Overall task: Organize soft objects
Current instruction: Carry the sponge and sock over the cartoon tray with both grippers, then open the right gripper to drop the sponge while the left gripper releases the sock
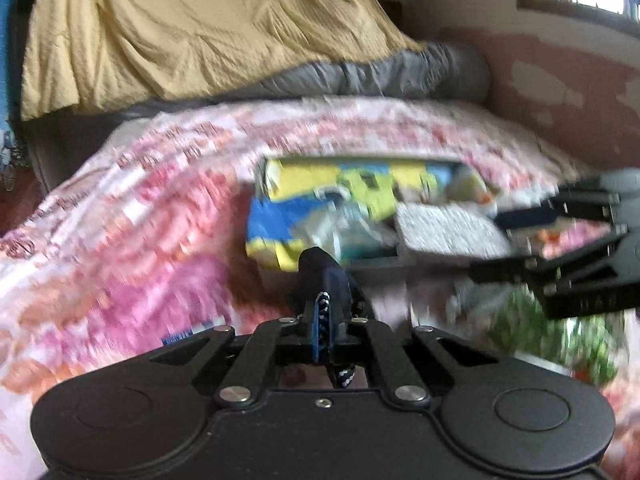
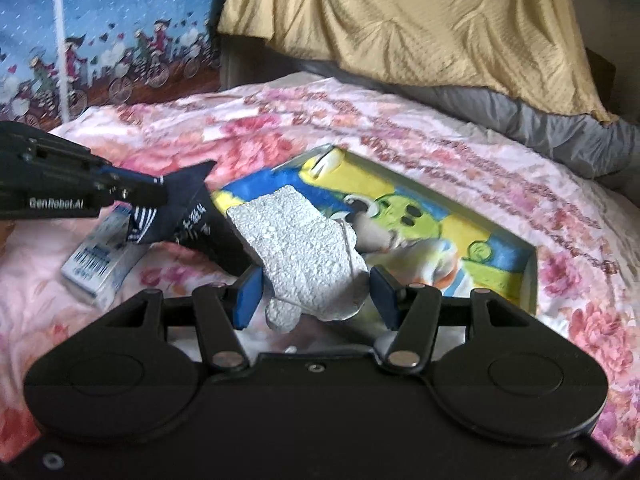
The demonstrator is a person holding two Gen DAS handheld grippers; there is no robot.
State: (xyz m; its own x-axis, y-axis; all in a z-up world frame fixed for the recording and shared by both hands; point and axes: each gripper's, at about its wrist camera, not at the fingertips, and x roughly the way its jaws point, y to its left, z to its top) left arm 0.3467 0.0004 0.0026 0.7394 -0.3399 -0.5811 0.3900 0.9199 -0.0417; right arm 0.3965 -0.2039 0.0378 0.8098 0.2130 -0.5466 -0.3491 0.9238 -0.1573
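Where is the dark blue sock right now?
The dark blue sock is pinched in the left claw, hanging over the flowery bedspread, beside the fuzzy white sock.

Both hand-held grippers, left and right, are matte black with silver screws, blue pads, and apparently white "GenRobot.AI" lettering.

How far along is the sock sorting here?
Nothing looks finished. The left tool is shut on the navy sock. The right tool, jaws open, straddles the white fuzzy sock at the cartoon-print box. Both socks remain to be placed.
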